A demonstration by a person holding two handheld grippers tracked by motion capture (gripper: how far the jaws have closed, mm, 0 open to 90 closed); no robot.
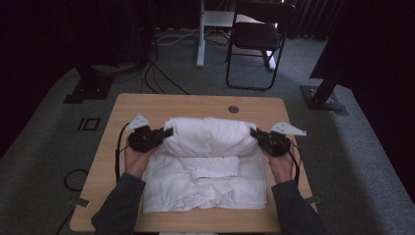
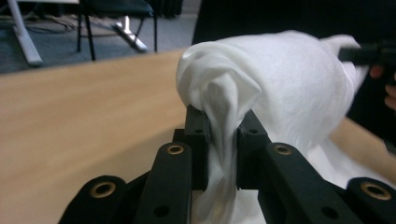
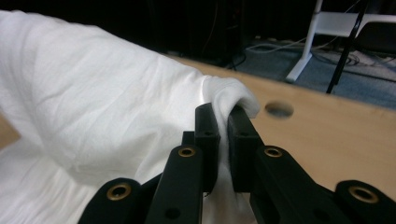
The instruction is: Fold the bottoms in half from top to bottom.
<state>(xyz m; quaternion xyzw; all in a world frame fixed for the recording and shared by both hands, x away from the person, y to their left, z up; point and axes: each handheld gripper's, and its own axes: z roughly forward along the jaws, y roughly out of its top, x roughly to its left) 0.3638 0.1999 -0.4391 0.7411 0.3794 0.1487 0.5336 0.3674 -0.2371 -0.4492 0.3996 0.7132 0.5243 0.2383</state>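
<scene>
The room is dim, its edges sinking into near-black. Soft light from above falls on the counter [image 1: 147, 105], and the white cloth [image 1: 208, 137] is the brightest thing there, without glare. Both gripper views blur softly in the background; shadows stay faint.

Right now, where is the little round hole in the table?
In the high view the hole sits near the table's far edge, right of the middle, just behind the white cloth lifted between both grippers.

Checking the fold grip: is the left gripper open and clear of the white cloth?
No, the left gripper is shut on a pinched bunch of the white cloth.
</scene>
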